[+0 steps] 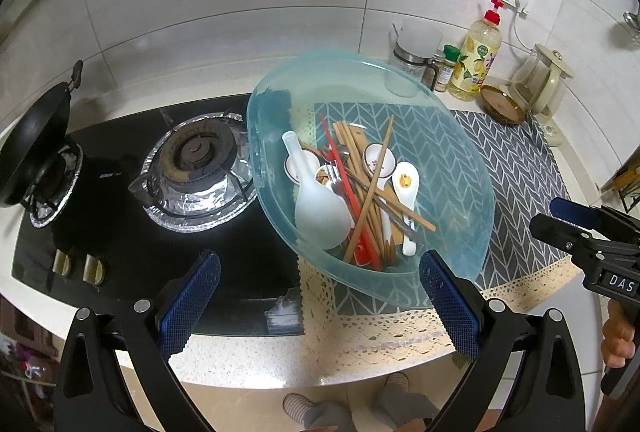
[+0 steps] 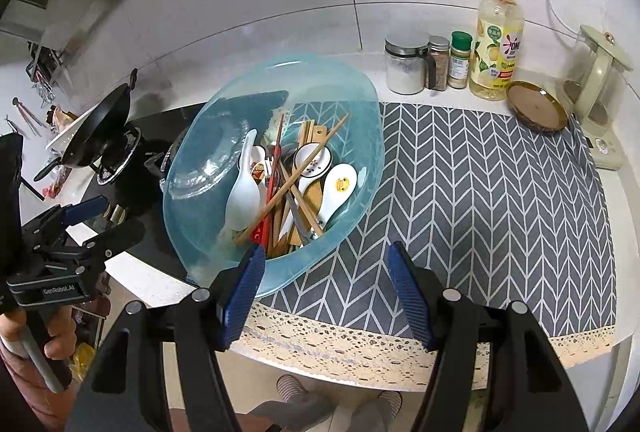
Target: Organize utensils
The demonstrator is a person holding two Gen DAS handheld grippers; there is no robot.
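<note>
While both pairs of blue-padded fingers, left (image 1: 320, 296) and right (image 2: 326, 286), stand apart and empty, the translucent blue plastic basin (image 2: 360, 136) of jumbled utensils (image 2: 288, 188) lies just ahead on the desk, nearer the left.

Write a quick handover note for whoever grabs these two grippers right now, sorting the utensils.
Left gripper: open, empty, hovering at the near rim of the blue basin.
Right gripper: open, empty, over the mat beside the basin.
Utensils: all piled in the basin, among them chopsticks, white rice paddle, ceramic spoons and a fork.
Done: nothing sorted yet.
Left: take everything out and group it by type.
</note>
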